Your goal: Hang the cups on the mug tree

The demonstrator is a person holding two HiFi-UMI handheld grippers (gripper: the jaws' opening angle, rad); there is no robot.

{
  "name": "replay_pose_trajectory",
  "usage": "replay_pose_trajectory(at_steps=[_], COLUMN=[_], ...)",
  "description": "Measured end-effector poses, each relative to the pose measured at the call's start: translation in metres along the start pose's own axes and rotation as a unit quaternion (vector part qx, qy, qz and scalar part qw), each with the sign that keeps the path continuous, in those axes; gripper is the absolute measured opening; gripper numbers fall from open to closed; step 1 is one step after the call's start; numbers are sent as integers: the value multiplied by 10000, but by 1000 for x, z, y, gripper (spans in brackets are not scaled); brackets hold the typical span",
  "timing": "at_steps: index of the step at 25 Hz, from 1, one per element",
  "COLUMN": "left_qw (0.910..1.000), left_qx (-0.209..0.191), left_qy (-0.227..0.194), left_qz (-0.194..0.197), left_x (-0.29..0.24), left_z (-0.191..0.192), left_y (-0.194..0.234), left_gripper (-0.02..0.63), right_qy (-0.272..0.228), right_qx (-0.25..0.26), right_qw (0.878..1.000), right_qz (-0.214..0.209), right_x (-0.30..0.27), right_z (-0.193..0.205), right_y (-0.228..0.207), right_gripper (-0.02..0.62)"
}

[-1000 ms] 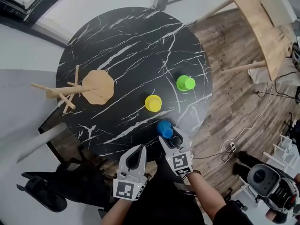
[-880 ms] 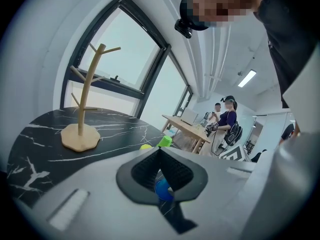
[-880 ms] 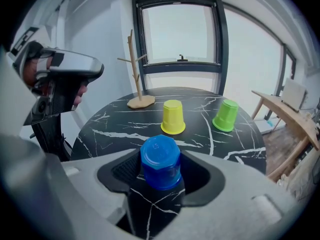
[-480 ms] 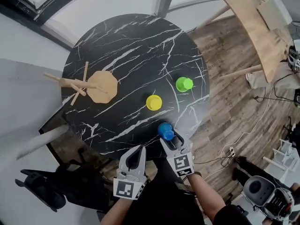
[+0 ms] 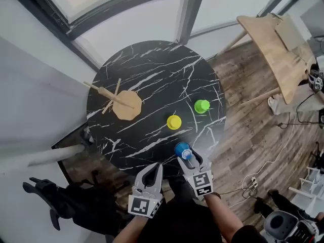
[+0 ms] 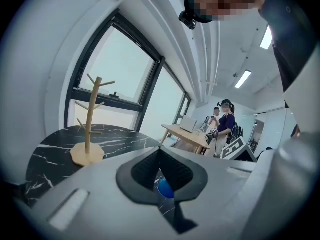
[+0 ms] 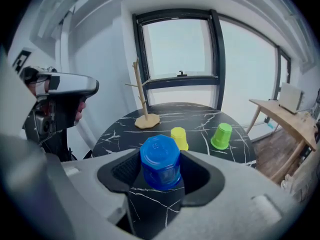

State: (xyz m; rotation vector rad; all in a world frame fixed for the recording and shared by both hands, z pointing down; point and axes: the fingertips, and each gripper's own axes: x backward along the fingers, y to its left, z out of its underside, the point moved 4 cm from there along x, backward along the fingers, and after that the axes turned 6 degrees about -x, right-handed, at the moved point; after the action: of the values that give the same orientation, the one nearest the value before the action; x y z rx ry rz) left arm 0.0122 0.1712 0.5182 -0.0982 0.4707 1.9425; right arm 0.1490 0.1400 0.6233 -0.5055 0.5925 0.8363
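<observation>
Right gripper view: upside-down blue cup (image 7: pixel 160 163), faceted base uppermost.

Three cups show: one blue cup (image 5: pixel 181 150), one yellow cup (image 5: pixel 174 121), one green cup (image 5: pixel 202 106). One mug tree (image 5: pixel 126 104) stands there.

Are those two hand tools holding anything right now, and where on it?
The right gripper grips the upside-down blue cup by its side walls. The left gripper holds nothing; its jaws are together.

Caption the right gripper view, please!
Right gripper holds the blue cup; yellow cup, green cup, mug tree wait behind.
</observation>
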Motion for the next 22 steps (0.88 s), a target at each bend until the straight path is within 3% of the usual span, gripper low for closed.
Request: replay_pose_trajectory(at_steps=[12, 22], left_qw=[9991, 9956], left_qx=[-179, -498], left_qy=[-305, -611], left_qz=[-233, -503], left_x=[39, 64], left_z=[-36, -73], left_y=[-14, -8], left_gripper=[1, 1], right_qy=[-620, -1333], right_qx=[-47, 29], right_qw=[9972, 9879], right_qz=[-411, -795], right_x=[48, 82], right_z=[-51, -102], right_y=[26, 57], right_gripper=[242, 242])
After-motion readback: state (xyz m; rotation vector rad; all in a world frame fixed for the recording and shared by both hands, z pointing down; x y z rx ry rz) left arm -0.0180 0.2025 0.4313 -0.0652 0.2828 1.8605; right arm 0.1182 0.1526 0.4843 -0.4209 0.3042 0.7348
